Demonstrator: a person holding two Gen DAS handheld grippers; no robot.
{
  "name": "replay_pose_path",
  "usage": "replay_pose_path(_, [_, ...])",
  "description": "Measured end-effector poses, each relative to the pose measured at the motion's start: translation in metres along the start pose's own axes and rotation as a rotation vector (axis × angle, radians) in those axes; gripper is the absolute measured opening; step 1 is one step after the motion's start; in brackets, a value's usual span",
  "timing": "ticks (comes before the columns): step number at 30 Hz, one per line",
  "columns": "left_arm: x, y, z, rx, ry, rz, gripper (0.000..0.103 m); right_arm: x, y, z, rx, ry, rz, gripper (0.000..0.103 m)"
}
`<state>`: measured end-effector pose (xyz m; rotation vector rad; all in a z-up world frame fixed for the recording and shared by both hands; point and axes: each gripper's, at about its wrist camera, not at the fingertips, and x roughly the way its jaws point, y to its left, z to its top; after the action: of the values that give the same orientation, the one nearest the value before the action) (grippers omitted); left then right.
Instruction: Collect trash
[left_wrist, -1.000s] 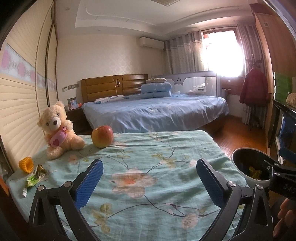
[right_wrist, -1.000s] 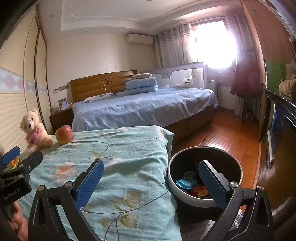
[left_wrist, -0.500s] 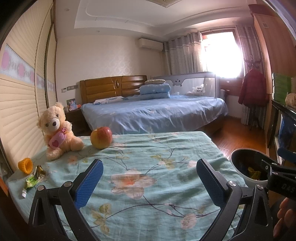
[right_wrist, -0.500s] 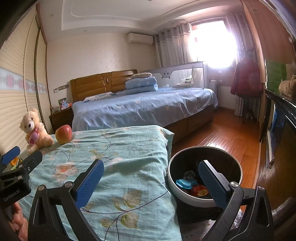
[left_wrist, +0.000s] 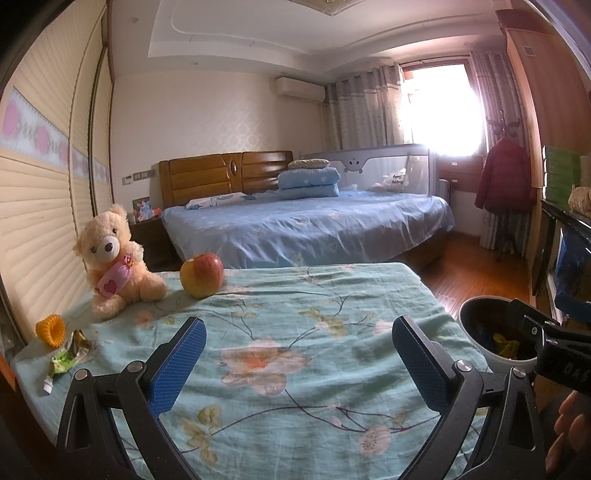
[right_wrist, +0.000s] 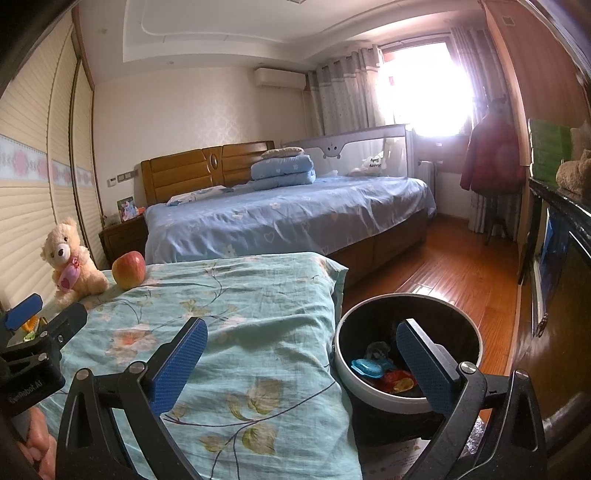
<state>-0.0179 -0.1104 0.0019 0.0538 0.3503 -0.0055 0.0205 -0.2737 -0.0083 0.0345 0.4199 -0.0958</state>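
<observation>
A crumpled green wrapper lies at the left edge of the floral-covered surface, beside an orange ring-shaped thing. My left gripper hovers open over the cloth, empty, well right of the wrapper. My right gripper is open and empty, its right finger over the round white-rimmed bin. The bin holds a blue item and a red wrapper. Each gripper shows in the other's view: the left gripper and the right gripper.
A teddy bear and a red-yellow apple sit at the far left of the cloth. Behind is a blue bed. Wooden floor lies right, with a dark cabinet along the right wall. The bin stands off the cloth's right edge.
The left gripper's view has shifted only slightly. Both grippers stay open and empty; nothing was picked up or dropped.
</observation>
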Motion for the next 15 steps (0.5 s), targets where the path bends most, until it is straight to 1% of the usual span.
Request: replay_pose_path(15, [-0.0014,0.0022,-0.0010,-0.002,-0.006,-0.005,0.102,-0.0008,0.0010,0.0006,-0.002,-0.003,0.000,0.103])
